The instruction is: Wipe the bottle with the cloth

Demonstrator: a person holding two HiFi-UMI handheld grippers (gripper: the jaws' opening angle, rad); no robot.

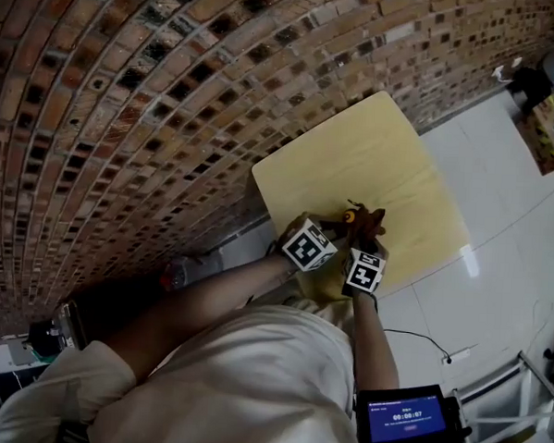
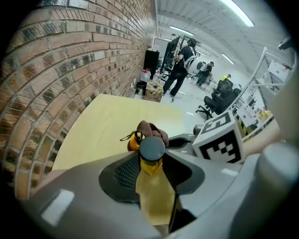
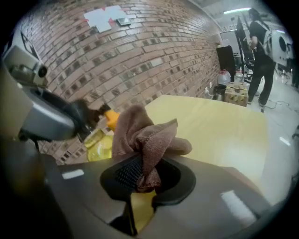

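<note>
Bottle of clear yellow plastic, dark-capped (image 2: pixel 150 191), sits clamped in my left claw (image 2: pixel 152 161) over the pale yellow bench (image 2: pixel 103 126). My right claw (image 3: pixel 147 176) pinches the brown terry cloth (image 3: pixel 140 130) just beside it. Wiping looks imminent: next I press cloth to bottle and rub.

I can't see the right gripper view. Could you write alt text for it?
A crumpled brown cloth is pinched between the right gripper's dark jaws, with a pale yellow table beyond. At left, the grey left gripper holds a translucent yellow bottle, with a brick wall behind.
</note>
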